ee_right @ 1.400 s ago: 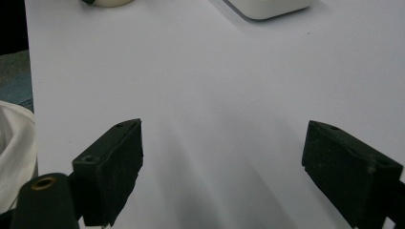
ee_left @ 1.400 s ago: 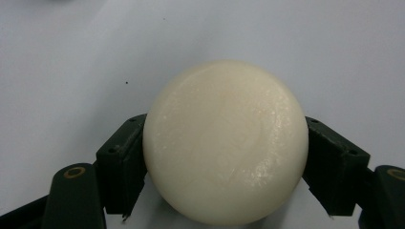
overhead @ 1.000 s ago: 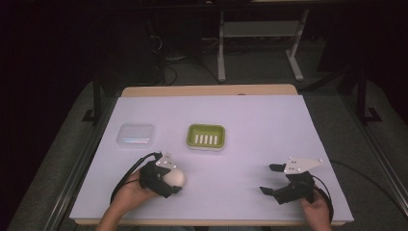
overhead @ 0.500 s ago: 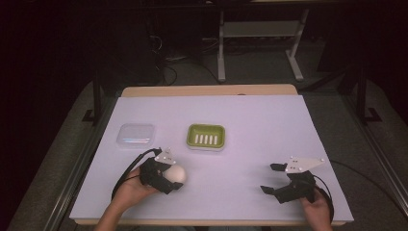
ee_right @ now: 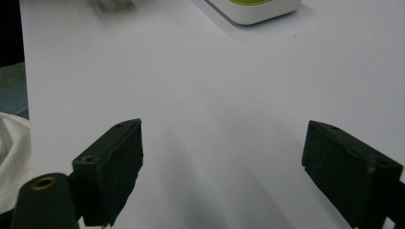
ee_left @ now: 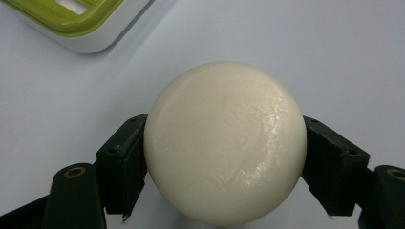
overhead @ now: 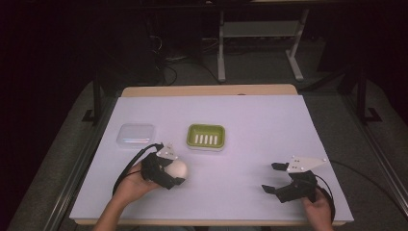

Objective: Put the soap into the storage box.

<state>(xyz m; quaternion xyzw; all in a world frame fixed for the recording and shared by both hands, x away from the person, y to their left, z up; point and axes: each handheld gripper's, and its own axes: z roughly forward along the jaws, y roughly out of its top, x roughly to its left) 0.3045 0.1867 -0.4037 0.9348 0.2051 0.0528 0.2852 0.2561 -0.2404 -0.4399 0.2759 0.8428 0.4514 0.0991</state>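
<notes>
Cream-white round soap (ee_left: 224,143) was held clamped between the left gripper's (overhead: 169,169) fingers near the green soap dish (overhead: 206,136), seemingly for placing there, while the right gripper's (overhead: 273,178) fingers were spread apart over the worktop (overhead: 250,120).

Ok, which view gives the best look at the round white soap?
The left gripper view: the soap is large and sharp, clamped between the left gripper and its two jaws. The high view shows it small, partly covered by that gripper. The right gripper view looks at bare table.
</notes>
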